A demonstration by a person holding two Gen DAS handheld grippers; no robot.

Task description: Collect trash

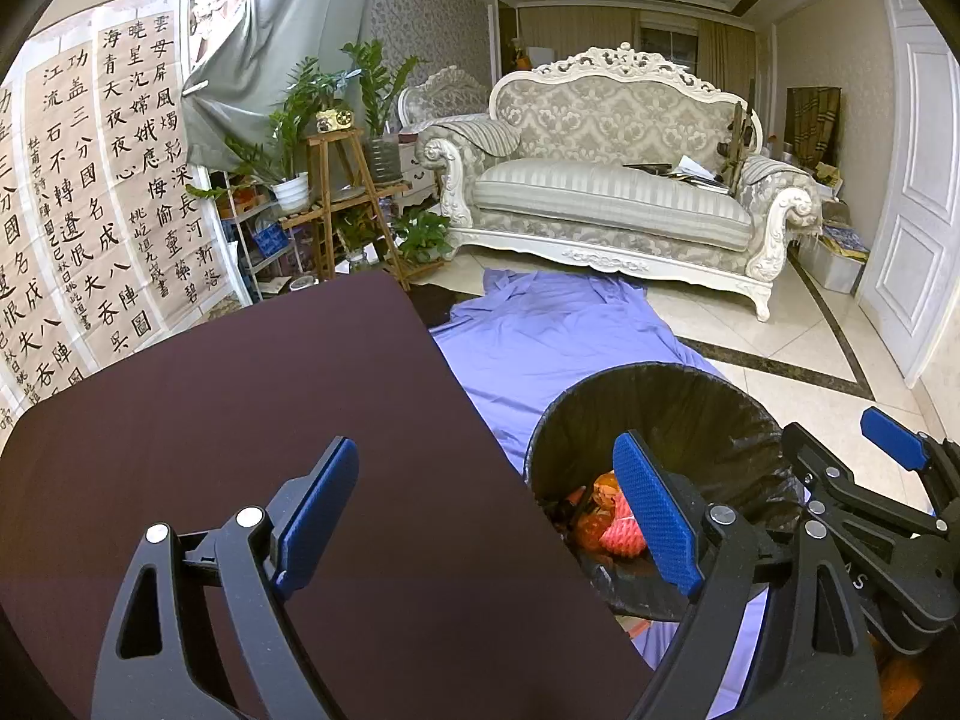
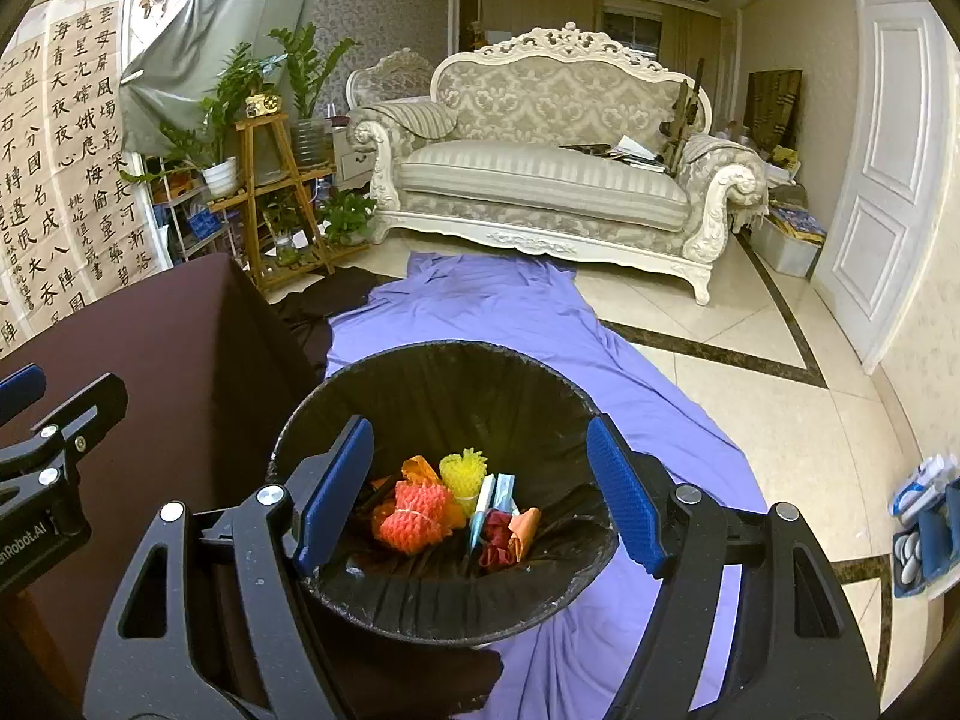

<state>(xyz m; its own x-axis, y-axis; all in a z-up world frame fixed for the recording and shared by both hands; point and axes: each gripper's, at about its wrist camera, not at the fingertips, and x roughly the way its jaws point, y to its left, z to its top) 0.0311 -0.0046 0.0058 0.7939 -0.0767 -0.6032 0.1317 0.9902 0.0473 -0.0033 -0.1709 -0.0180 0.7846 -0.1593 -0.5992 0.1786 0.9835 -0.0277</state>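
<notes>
1. Evidently, collection is near its end: the dark brown table top [image 1: 252, 450] shows no litter on the part in view, and none shows on the purple cloth [image 2: 540, 324] spread over the floor.
2. The round bin lined with a black plastic bag [image 2: 432, 384] stands on that cloth, at 3 o'clock from the table.
3. Bin contents: an orange foam fruit net [image 2: 414, 519], a yellow foam net [image 2: 462, 471] at 1 o'clock from it, a pale blue wrapper [image 2: 489, 501], and red and orange crumpled paper [image 2: 510, 534].
4. The right gripper [image 2: 480, 495] hovers directly above the bin mouth, jaws spread wide, holding nothing.
5. The left gripper [image 1: 486, 516] hangs over the table edge, jaws likewise apart and empty.
6. Remaining work, by judgement: check unseen areas for stray pieces; otherwise none.
</notes>
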